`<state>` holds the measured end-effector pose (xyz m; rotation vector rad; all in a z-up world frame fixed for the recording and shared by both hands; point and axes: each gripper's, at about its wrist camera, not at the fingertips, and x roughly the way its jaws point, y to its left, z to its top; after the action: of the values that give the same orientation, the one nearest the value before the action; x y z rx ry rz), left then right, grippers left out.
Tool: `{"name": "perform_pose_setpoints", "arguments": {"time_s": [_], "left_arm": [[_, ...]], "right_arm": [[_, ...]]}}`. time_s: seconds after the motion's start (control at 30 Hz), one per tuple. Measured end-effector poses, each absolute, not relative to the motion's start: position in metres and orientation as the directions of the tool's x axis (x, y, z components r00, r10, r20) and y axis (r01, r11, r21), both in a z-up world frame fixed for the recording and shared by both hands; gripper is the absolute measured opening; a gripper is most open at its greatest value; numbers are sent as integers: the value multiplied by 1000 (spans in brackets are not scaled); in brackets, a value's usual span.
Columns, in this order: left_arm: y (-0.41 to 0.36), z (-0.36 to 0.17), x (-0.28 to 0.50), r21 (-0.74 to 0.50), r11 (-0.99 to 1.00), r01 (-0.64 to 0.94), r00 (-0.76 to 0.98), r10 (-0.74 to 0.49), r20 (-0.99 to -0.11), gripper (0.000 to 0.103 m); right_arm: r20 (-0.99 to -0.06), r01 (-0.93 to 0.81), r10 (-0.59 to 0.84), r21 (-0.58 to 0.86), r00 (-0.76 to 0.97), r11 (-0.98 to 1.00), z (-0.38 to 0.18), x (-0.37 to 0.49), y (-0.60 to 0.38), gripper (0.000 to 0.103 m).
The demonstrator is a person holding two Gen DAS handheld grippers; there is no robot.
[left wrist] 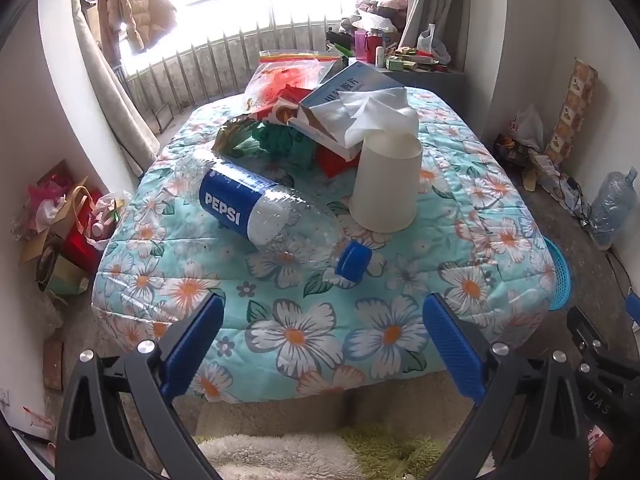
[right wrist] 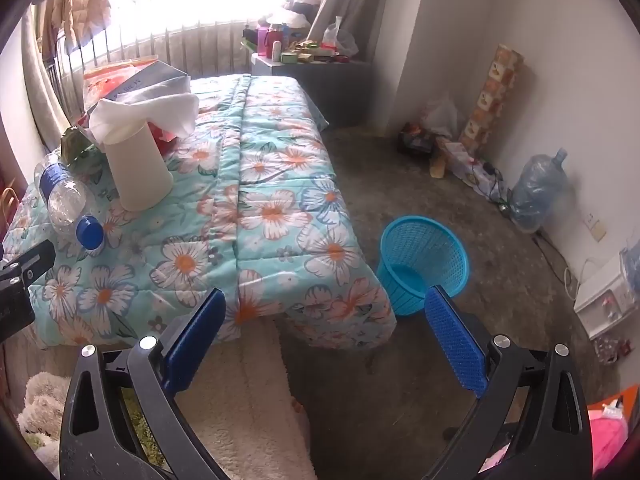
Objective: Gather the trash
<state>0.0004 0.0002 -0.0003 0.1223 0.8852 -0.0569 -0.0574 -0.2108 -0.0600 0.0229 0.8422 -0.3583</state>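
Left gripper (left wrist: 323, 340): jaws spread wide, holding nothing; it hangs at the bottom centre of the left wrist view, over the near edge of the floral quilt (left wrist: 304, 332).
Right gripper (right wrist: 326, 336): also wide open and empty, low in the right wrist view, between the quilt's corner and the blue mesh basket (right wrist: 424, 264).
Pepsi bottle (left wrist: 268, 216): empty clear plastic, lying on its side in the middle of the left view, blue cap (left wrist: 354, 261) pointing toward the left gripper.
Paper cup (left wrist: 386, 184): white, upside down on the quilt just right of the bottle, with a crumpled white tissue (left wrist: 378, 114) draped over its base.
Rest of the trash: a pile behind the cup, upper centre of the left view, made up of a blue-and-white box (left wrist: 340, 88), a clear zip bag (left wrist: 288, 76), and green and red wrappers I cannot identify more closely.
Basket position: on the floor at centre right of the right view, tilted, just beside the quilt's corner, nothing visible inside.
Progress: judging by the layout, collecting has barely begun.
Risk, bottle: round, slick and lying on soft padding, it may roll or squirt out if pinched off-centre.
Risk, cup: thin paper could crush, and lifting it would likely shed the tissue.
Risk, basket: light and already leaning, so a dropped bottle could tip it.
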Motion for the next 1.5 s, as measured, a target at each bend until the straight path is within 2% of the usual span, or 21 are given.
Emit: {"name": "perform_pose_setpoints", "arguments": {"time_s": [1.5], "left_arm": [[13,-2,6,87,992,89,632,12,-775,98]], "right_arm": [[-736,319,-298,-118,608,940,-62,-58,-210,95]]}}
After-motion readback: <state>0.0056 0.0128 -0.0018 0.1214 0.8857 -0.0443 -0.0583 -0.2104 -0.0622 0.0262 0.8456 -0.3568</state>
